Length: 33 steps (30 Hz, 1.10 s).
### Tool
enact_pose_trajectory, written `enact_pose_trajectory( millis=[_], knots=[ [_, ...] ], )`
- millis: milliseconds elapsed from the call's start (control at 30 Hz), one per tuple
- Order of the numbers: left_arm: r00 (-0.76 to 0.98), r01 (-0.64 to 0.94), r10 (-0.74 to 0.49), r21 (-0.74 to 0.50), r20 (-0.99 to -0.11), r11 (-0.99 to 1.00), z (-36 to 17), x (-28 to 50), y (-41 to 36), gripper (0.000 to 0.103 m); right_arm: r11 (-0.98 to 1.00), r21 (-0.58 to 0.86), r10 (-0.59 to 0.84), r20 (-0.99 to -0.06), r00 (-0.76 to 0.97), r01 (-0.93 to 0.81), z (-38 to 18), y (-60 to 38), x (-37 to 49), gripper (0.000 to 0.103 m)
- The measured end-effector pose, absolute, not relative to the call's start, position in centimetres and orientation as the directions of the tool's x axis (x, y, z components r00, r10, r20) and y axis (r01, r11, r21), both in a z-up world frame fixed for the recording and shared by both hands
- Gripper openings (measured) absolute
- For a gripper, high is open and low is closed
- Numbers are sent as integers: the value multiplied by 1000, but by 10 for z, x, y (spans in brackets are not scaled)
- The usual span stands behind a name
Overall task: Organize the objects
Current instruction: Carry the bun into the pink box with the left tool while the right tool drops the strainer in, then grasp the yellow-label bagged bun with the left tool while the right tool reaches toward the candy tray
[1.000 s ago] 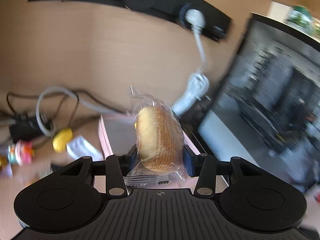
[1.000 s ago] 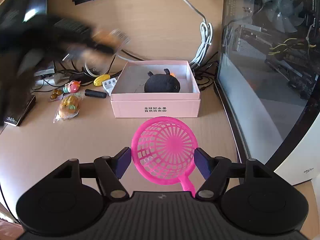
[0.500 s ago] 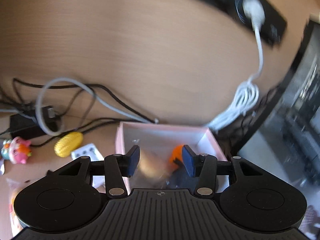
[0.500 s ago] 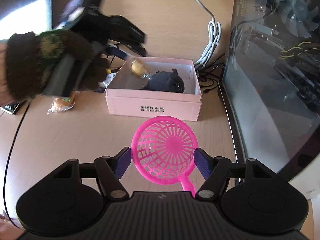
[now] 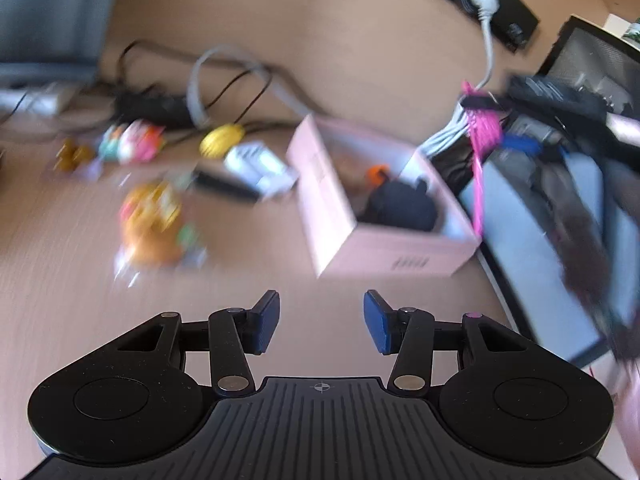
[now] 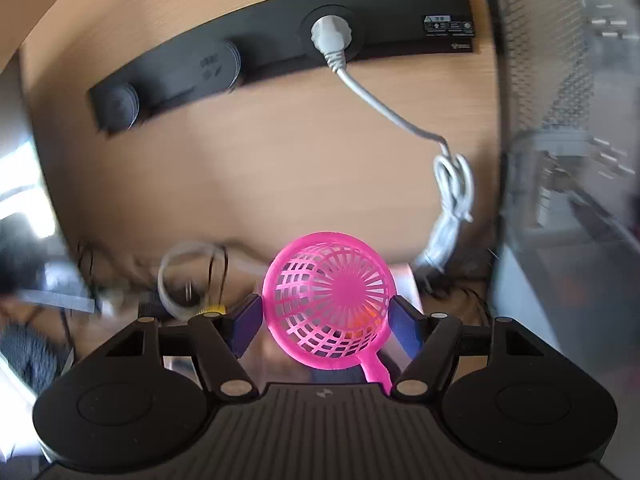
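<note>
My left gripper is open and empty, held above the desk in front of the pink box. A black plush toy lies inside the box. My right gripper is shut on a pink mesh scoop. In the left wrist view the scoop hangs over the box's far right side. A wrapped bun, a yellow toy and a pink toy lie on the desk left of the box.
A black power strip with a grey plug and cable runs along the back wall. A computer case stands at the right. Tangled cables and a black bar lie behind and beside the toys.
My left gripper let the wrapped bun go into the pink box and pulled back, open. My right gripper lifted the pink scoop and moved it forward over the box.
</note>
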<state>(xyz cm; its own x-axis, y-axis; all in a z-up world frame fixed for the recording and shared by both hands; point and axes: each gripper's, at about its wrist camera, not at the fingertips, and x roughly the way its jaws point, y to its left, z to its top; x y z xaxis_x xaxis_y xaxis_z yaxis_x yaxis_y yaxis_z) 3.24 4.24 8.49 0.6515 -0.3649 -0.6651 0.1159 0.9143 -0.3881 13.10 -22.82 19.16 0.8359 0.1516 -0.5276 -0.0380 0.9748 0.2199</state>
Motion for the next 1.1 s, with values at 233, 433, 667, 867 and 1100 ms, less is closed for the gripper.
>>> enact_pose_trajectory(
  millis=[233, 433, 667, 867, 1100],
  knots=[
    [671, -17, -265, -373, -692, 928, 84, -1, 95, 51, 981, 194, 120, -627, 770, 5, 131, -201, 207, 69],
    [673, -83, -213, -359, -709, 930, 82, -9, 118, 51, 997, 31, -27, -692, 722, 67, 88, -206, 230, 69],
    [644, -71, -187, -301, -742, 951, 72, 4, 108, 51, 997, 51, -9, -711, 703, 65, 84, -221, 225, 84],
    [640, -105, -135, -260, -757, 960, 69, 23, 108, 51, 994, 110, 55, -658, 751, 23, 111, -221, 191, 87],
    [684, -134, -115, -279, -721, 951, 78, 63, 119, 51, 995, 102, 80, -624, 777, -20, 120, -208, 117, 97]
  ],
)
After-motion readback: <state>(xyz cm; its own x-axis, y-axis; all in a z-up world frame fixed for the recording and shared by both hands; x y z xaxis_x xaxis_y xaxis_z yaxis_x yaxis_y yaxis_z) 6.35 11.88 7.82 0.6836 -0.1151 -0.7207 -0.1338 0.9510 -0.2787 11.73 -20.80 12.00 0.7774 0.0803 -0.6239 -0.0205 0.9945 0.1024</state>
